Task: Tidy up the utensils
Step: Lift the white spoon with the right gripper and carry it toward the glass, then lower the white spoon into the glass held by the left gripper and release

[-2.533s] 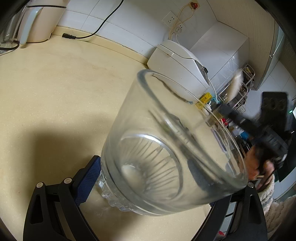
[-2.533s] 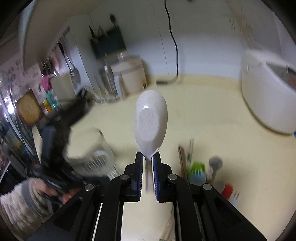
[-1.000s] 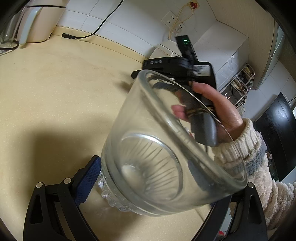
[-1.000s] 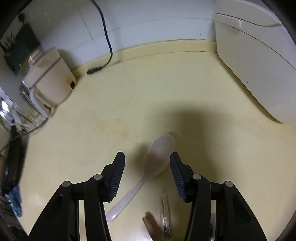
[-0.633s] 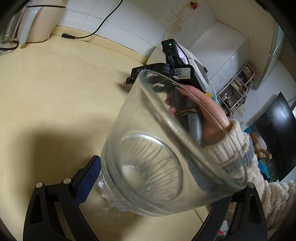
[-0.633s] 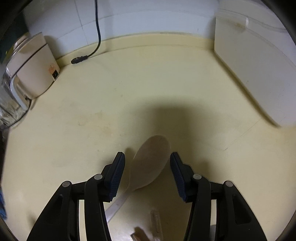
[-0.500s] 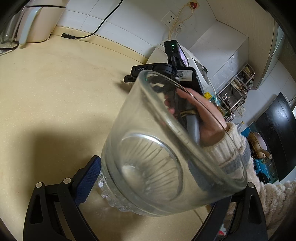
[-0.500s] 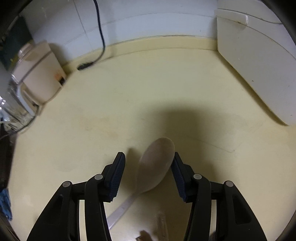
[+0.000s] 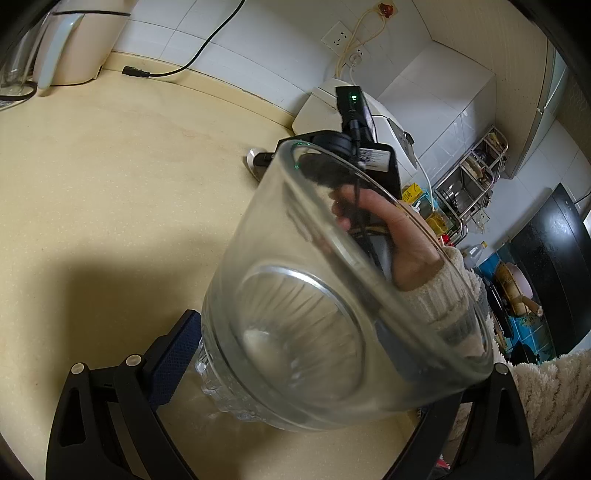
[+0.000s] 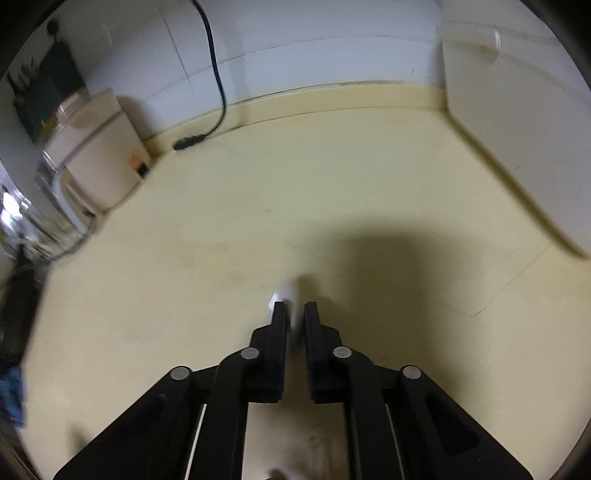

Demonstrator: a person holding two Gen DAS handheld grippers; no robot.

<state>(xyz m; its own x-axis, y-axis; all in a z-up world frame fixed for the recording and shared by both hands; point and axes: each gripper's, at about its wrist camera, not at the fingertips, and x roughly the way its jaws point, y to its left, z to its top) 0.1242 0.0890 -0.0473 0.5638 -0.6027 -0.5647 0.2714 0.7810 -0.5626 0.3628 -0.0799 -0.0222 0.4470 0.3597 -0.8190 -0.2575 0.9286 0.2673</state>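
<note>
Speckled cream stone makes up the desk [image 9: 110,206], which runs back to a white tiled wall [image 9: 258,33] with a raised cream lip along its foot. A black power cord [image 9: 192,59] trails down the tiles and ends in a plug lying on the desk, a beige appliance [image 10: 96,162] stands in the far corner, and a white rice cooker [image 10: 524,147] fills the other side. Beyond the desk a metal rack [image 9: 476,184] and a dark oven front show in the room. A large clear glass [image 9: 332,295], ribbed near its base, is clamped by the left gripper [image 9: 295,369], its blue-padded fingers [image 9: 173,354] pressing its sides; tilted, it blocks much of that view. Through and past its rim a hand [image 9: 402,247] in a cream knitted sleeve holds the right gripper [image 10: 295,306] low over the desk. Its fingers are nearly together, pinching a pale, blurred spoon [image 10: 286,291] whose tip pokes out ahead of them, just above the shadowed desk.
</note>
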